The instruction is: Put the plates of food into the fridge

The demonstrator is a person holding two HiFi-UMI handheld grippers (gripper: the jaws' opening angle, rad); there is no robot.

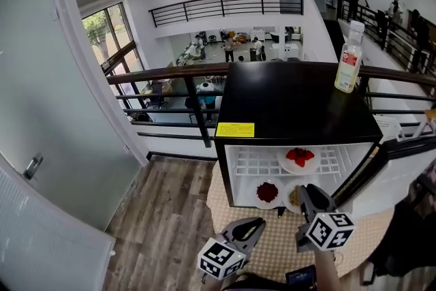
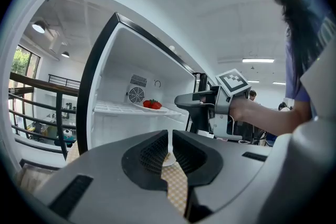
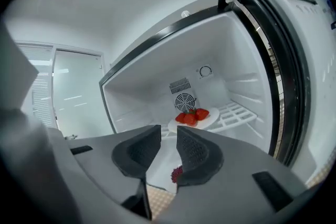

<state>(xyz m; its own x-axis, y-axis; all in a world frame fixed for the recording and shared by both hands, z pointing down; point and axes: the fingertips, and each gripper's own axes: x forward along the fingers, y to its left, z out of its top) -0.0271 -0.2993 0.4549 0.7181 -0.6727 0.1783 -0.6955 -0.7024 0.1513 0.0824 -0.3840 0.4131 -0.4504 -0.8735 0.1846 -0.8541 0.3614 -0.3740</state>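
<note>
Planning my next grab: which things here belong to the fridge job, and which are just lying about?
Job: mini fridge, strawberry plate, dark red berry plate, third plate beside it.
Lying about: bottle on the fridge top, checked mat.

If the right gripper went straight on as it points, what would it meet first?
Probably the white plate of red strawberries on the white wire fridge shelf, ahead of the right gripper; depth is unclear, so the shelf edge may come first.
</note>
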